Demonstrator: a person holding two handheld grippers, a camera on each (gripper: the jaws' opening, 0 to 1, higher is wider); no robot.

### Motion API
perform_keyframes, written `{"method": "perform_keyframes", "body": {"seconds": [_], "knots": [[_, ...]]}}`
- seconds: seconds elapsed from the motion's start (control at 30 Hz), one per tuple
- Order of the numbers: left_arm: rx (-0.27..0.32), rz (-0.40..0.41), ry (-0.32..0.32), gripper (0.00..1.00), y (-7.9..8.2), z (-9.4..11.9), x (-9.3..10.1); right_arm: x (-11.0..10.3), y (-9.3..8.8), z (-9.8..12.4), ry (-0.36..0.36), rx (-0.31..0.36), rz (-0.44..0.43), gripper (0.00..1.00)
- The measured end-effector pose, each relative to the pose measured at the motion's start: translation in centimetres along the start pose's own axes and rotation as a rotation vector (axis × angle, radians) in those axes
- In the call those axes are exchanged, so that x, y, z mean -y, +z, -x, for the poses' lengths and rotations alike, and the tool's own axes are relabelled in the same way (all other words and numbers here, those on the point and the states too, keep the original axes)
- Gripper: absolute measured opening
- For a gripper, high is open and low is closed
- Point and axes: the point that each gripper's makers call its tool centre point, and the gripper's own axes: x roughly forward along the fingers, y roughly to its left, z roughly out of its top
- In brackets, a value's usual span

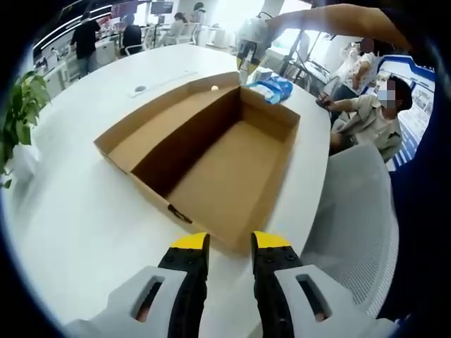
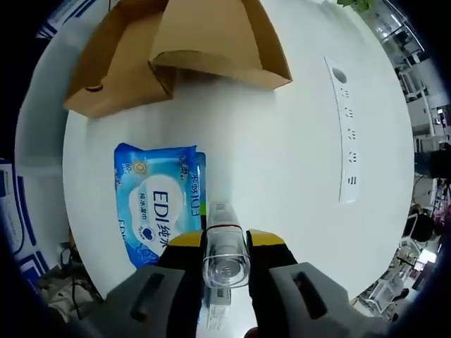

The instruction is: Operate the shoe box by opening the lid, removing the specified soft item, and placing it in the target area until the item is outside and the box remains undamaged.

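On the round white table (image 1: 77, 211) the shoe box (image 1: 211, 158) lies open, and everything else sits around it. The left gripper view looks into the box from its near short end: bare brown cardboard floor, nothing lying inside, with the hinged lid (image 1: 158, 116) folded flat onto the table along the box's left side. The left gripper (image 1: 230, 243) hovers just short of that near end, its yellow-tipped jaws slightly spread and pinching nothing. Beyond the box's far end the same view catches the blue wipes pack (image 1: 273, 88), the right gripper (image 1: 246, 53) hanging above it on a person's outstretched arm, a seated person past the table edge to the right, and a potted plant (image 1: 21, 109) well to the left of the box.

The right gripper view adds what that one hides. Here the right gripper (image 2: 226, 243) is pressed against a clear plastic tube (image 2: 225, 253), the tube pinched between its jaws. The wipes pack (image 2: 161, 201), a soft blue packet with printed lettering, rests on the table just outside the box (image 2: 169, 49), near but not touching its cardboard wall. A white power strip (image 2: 347, 134) lies on the table, well apart from the box.
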Motion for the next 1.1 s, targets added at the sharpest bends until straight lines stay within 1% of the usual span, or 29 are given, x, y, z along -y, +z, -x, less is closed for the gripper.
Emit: {"method": "perform_keyframes", "body": {"seconds": [0.13, 0.27, 0.4, 0.5, 0.63, 0.93, 1.07, 1.1], "knots": [[-0.001, 0.004, -0.002, 0.2, 0.0, -0.1, -0.1, 0.3, 0.2, 0.1, -0.006, 0.018, -0.01, 0.2], [-0.005, 0.002, -0.003, 0.19, 0.0, -0.1, -0.2, 0.3, 0.2, 0.1, -0.002, 0.019, -0.025, 0.21], [-0.002, 0.007, -0.003, 0.19, 0.0, 0.0, -0.3, 0.2, 0.3, 0.1, -0.001, 0.024, -0.036, 0.3], [-0.001, 0.007, -0.001, 0.2, 0.1, 0.0, -0.3, 0.0, 0.2, 0.2, 0.008, 0.024, -0.042, 0.28], [0.0, 0.005, 0.001, 0.21, 0.1, 0.0, -0.2, -0.1, 0.3, 0.3, 0.003, 0.033, -0.051, 0.3], [0.014, 0.003, 0.002, 0.21, 0.5, 0.1, 0.0, 0.2, 0.5, 1.5, -0.035, 0.05, -0.063, 0.31], [0.014, 0.01, 0.015, 0.21, 0.5, 0.4, -0.3, 0.4, 0.9, 2.6, -0.059, 0.078, -0.066, 0.31], [0.008, 0.018, 0.022, 0.21, 0.5, 0.5, -0.4, 0.6, 1.2, 3.1, -0.08, 0.097, -0.077, 0.31]]}}
